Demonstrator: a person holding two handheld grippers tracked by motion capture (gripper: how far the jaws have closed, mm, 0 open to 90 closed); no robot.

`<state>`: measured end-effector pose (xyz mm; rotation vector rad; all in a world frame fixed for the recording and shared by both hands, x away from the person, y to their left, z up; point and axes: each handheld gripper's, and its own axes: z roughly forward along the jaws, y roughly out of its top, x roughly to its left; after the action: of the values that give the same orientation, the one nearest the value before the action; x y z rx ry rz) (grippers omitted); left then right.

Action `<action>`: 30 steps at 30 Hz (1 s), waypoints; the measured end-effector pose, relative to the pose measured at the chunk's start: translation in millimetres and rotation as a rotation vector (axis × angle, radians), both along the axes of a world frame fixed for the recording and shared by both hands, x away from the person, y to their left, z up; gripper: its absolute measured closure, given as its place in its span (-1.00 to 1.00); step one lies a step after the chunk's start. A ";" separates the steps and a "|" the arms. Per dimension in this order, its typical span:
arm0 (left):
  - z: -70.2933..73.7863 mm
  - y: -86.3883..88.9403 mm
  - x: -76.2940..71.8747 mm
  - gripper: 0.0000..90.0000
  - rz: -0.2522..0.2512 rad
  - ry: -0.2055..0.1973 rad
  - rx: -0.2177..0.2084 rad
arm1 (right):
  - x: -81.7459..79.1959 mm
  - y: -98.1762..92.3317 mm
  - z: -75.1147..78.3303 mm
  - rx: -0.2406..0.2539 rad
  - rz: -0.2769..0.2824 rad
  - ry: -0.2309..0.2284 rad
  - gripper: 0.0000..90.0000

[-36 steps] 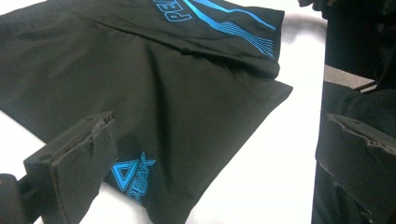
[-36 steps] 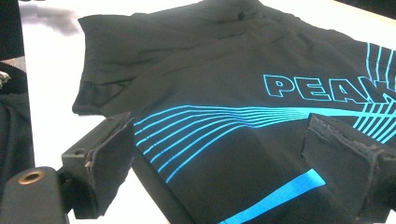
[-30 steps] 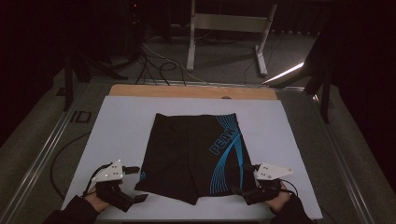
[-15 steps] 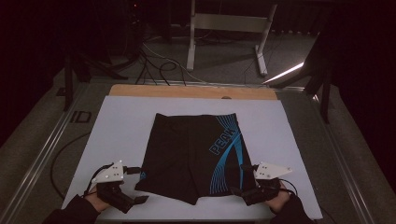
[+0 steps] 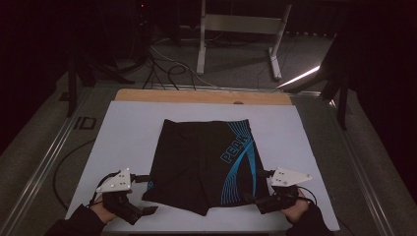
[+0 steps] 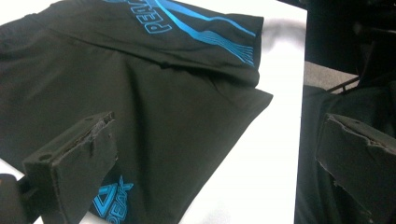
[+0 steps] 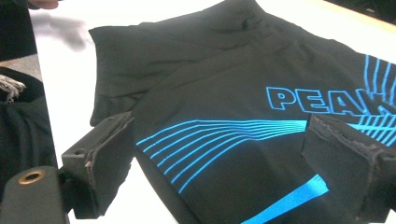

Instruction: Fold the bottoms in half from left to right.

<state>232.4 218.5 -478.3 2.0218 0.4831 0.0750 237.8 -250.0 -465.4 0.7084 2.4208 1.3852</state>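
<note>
So, black swim shorts (image 5: 206,164) with blue "PEAK" print lie flat in the middle of a white mat (image 5: 128,128), waistband far, leg hems near. Left gripper (image 5: 142,194) sits at the near-left hem corner; right gripper (image 5: 255,191) at the near-right hem corner. Both hands rest low at the near edge of the table (image 5: 201,96).

Left gripper view: jaws spread wide, nothing between them, the hem with its small blue logo (image 6: 109,205) just under the left-hand jaw. Right gripper view: jaws also spread, blue stripe lines (image 7: 224,140) in the gap, fabric not yet pinched.

Step in hand, as I judge it: grab both leg hems for a fold toward the waistband.

How to do it well:
- Lower each gripper so one jaw slides under the hem edge and the other lands on top; catch both fabric layers, not just the top one.
- Bite right at the corners, same depth on both sides, or the fold goes skewed.
- Near legs look slightly rumpled in the gripper views, with a ridge across the crotch; pull lightly outward on closing to flatten.
- Close both together, lift just clear of the mat, carry far in parallel.
- Keep the trailing cables off the cloth.

Risk: slick fabric may slip from a shallow pinch, so take a firm bite before lifting.
</note>
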 end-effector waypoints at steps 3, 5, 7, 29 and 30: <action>2.1 -0.2 0.3 -1.00 -0.001 -0.003 -0.006 | -0.8 0.7 7.4 0.011 -0.002 0.000 -0.78; 4.3 -0.5 0.9 -1.00 -0.003 -0.006 -0.012 | 0.4 1.7 13.1 0.011 0.001 -0.009 -0.78; 5.3 -0.7 0.7 -1.00 -0.004 -0.007 -0.017 | 1.3 1.8 15.1 0.008 -0.003 -0.013 -0.78; 19.4 -1.9 0.1 -1.00 0.053 -0.030 -0.039 | 33.5 15.7 61.8 0.050 -0.024 -0.086 -0.78; 19.7 -1.9 0.1 -1.00 0.057 -0.029 -0.036 | 35.6 17.9 62.5 0.048 -0.023 -0.087 -0.78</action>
<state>232.5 216.6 -458.6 1.9695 0.5201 0.1290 273.4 -232.1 -402.9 0.6703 2.3135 1.4388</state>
